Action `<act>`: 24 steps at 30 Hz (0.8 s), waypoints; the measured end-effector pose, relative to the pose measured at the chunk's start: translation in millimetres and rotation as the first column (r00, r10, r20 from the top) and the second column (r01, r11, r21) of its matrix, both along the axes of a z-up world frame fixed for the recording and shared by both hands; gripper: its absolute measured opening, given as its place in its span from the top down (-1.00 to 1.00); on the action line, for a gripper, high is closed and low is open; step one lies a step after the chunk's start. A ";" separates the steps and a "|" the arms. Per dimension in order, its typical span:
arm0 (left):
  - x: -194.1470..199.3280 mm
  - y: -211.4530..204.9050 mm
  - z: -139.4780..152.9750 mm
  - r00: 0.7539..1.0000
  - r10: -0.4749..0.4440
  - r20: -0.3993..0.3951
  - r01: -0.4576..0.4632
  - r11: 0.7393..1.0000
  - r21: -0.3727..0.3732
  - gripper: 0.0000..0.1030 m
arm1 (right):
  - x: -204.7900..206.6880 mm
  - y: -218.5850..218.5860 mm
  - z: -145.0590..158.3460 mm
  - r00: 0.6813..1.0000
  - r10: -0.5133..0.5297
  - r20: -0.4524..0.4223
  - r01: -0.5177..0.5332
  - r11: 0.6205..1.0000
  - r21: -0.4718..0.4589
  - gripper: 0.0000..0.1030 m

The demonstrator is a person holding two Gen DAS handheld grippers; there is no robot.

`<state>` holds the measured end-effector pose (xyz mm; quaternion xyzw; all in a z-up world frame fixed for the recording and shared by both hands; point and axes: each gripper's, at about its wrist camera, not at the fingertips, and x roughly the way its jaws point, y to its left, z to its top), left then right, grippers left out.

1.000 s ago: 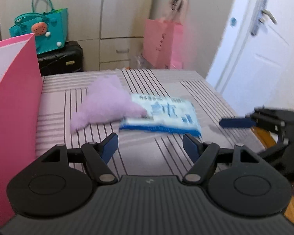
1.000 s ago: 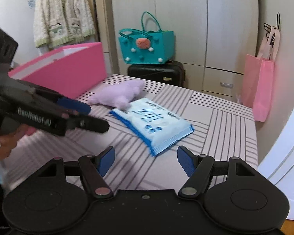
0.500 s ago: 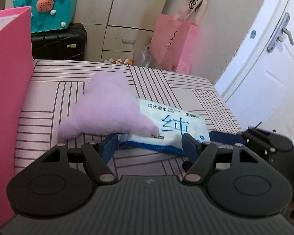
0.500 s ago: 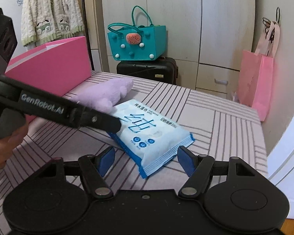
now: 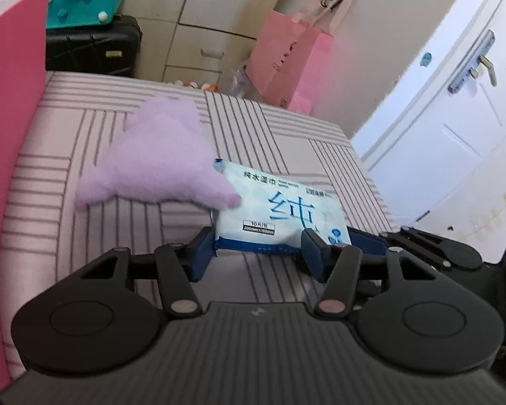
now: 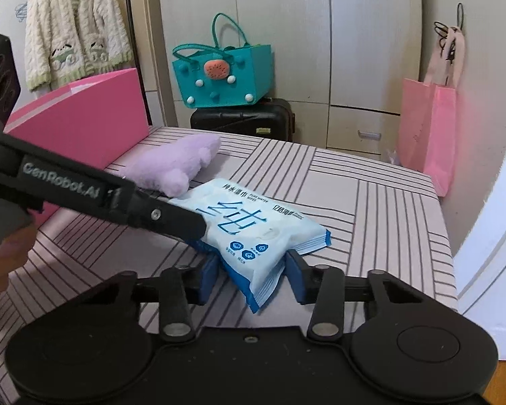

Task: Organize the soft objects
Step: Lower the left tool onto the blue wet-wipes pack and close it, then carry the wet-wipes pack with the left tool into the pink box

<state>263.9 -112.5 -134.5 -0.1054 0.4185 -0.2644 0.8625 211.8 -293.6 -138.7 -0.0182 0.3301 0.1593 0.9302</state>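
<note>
A blue and white wet-wipes pack [image 5: 280, 216] lies on the striped table [image 5: 94, 216]. It also shows in the right wrist view [image 6: 253, 229]. A purple plush toy [image 5: 158, 162] lies against its far left corner and shows in the right wrist view too [image 6: 172, 165]. My left gripper [image 5: 258, 251] is open, its fingers either side of the pack's near edge. My right gripper [image 6: 251, 273] is open, its fingers straddling another corner of the pack. The left gripper's body [image 6: 84, 189] crosses the right wrist view and covers part of the pack.
A pink box [image 5: 10, 101] stands at the table's left edge, also in the right wrist view [image 6: 84, 118]. Beyond the table are a teal bag [image 6: 222, 77] on a black suitcase [image 6: 243, 118], a pink paper bag [image 6: 428, 131], cupboards and a white door [image 5: 455, 101].
Both grippers have moved forward to the wipes pack and now have their open fingers around its edges. The pack and the plush have not visibly moved.
</note>
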 end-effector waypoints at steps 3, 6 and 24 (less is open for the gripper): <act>-7.1 -4.3 0.8 1.000 -0.016 -0.011 0.016 1.000 0.020 -0.07 | -7.4 -1.2 0.7 1.000 0.017 0.011 -0.017 0.999 -0.029 0.13; -12.0 -6.8 4.2 0.997 -0.019 -0.069 0.021 0.999 0.033 -0.03 | -15.9 -5.8 1.1 0.999 0.038 0.022 -0.037 0.998 -0.046 0.18; -11.2 -20.2 -2.8 0.999 -0.023 -0.040 0.022 0.999 -0.025 0.10 | -44.1 -29.8 -4.2 0.996 0.075 0.056 -0.073 0.997 -0.025 0.19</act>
